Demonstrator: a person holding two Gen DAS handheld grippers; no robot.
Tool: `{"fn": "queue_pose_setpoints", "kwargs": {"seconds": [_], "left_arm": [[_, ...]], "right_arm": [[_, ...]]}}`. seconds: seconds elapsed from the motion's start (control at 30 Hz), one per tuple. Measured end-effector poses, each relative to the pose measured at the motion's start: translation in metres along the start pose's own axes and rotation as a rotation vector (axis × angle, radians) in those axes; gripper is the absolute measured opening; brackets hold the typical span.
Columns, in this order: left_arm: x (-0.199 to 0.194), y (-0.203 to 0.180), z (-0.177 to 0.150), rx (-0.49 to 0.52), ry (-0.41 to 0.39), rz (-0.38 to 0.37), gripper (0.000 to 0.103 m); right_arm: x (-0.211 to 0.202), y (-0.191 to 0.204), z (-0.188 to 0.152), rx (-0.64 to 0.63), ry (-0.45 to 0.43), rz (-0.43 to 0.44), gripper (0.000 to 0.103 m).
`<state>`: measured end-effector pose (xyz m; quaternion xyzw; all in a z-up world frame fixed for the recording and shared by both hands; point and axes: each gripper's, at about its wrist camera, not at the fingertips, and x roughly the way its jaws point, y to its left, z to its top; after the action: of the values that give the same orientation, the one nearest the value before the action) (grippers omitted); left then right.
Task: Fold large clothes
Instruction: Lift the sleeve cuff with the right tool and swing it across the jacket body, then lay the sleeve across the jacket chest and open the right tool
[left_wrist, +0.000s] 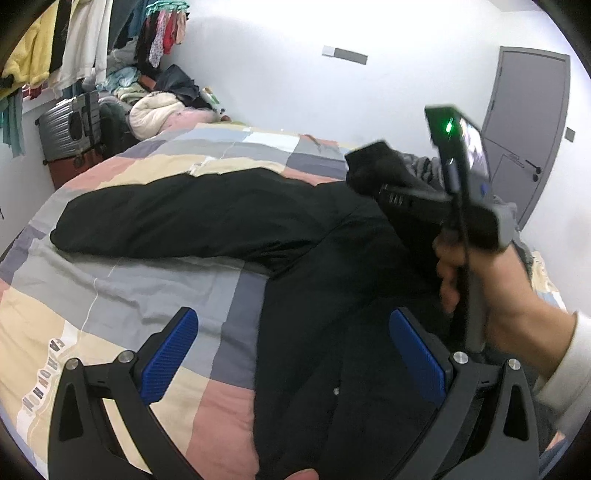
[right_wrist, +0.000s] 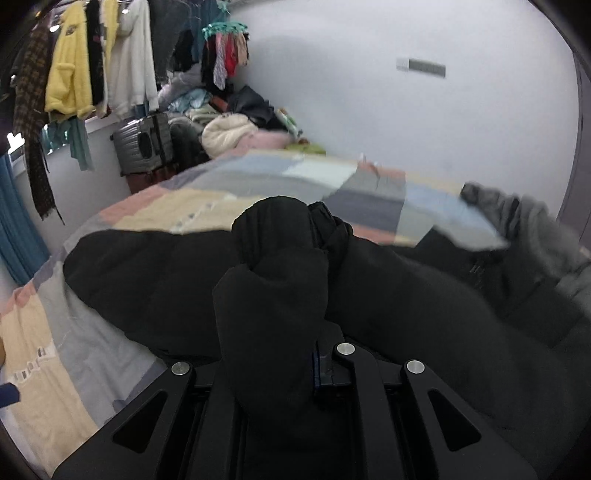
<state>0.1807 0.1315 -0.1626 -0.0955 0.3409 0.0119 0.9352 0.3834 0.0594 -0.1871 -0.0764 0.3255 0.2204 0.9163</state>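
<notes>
A large black padded coat (left_wrist: 207, 218) lies spread on the patchwork bed cover (left_wrist: 110, 295), one sleeve stretched left. My left gripper (left_wrist: 291, 354) is open and empty, its blue pads (left_wrist: 170, 354) low over the coat's edge. My right gripper (left_wrist: 373, 162) is shut on a bunched part of the coat and holds it up above the coat body. In the right wrist view that bunch of black fabric (right_wrist: 273, 288) fills the closed jaws and hides the fingers; the coat (right_wrist: 406, 295) lies below on the bed cover (right_wrist: 55, 332).
A clothes pile (left_wrist: 155, 107) and a grey suitcase (left_wrist: 70, 122) stand beyond the bed's far end. Hanging garments (right_wrist: 96, 66) line the upper left. A grey garment (right_wrist: 517, 214) lies at the bed's right. A grey door (left_wrist: 524, 122) is on the right wall.
</notes>
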Motion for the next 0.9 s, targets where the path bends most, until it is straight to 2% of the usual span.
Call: {"fn": "queue_pose_setpoints", "kwargs": {"seconds": [0.17, 0.3, 0.4, 0.47, 0.5, 0.53, 0.67, 0.9], "left_arm": [[0.016, 0.006, -0.002, -0.028, 0.042, -0.013, 0.103], [0.021, 0.008, -0.003, -0.037, 0.047, -0.021, 0.103], [0.022, 0.009, -0.003, -0.052, 0.049, -0.030, 0.103], [0.021, 0.008, -0.002, -0.054, 0.048, -0.041, 0.103], [0.020, 0.006, -0.003, -0.048, 0.043, -0.044, 0.103], [0.018, 0.004, -0.003, -0.042, 0.038, -0.043, 0.103], [0.012, -0.005, -0.003, -0.021, 0.022, -0.046, 0.103], [-0.001, -0.026, -0.005, 0.024, -0.010, -0.056, 0.103]], "right_arm": [[0.030, -0.007, -0.022, 0.019, 0.083, 0.020, 0.010], [0.024, -0.010, -0.021, 0.022, 0.070, 0.037, 0.013], [0.010, -0.009, -0.014, 0.026, 0.058, 0.070, 0.026], [-0.003, -0.008, -0.009, 0.030, 0.050, 0.094, 0.051], [-0.011, -0.007, -0.007, 0.028, 0.039, 0.098, 0.057], [-0.022, -0.007, -0.003, 0.024, 0.019, 0.108, 0.068], [-0.060, -0.011, 0.007, 0.003, -0.042, 0.106, 0.070], [-0.136, -0.048, 0.013, 0.033, -0.156, 0.016, 0.070]]}}
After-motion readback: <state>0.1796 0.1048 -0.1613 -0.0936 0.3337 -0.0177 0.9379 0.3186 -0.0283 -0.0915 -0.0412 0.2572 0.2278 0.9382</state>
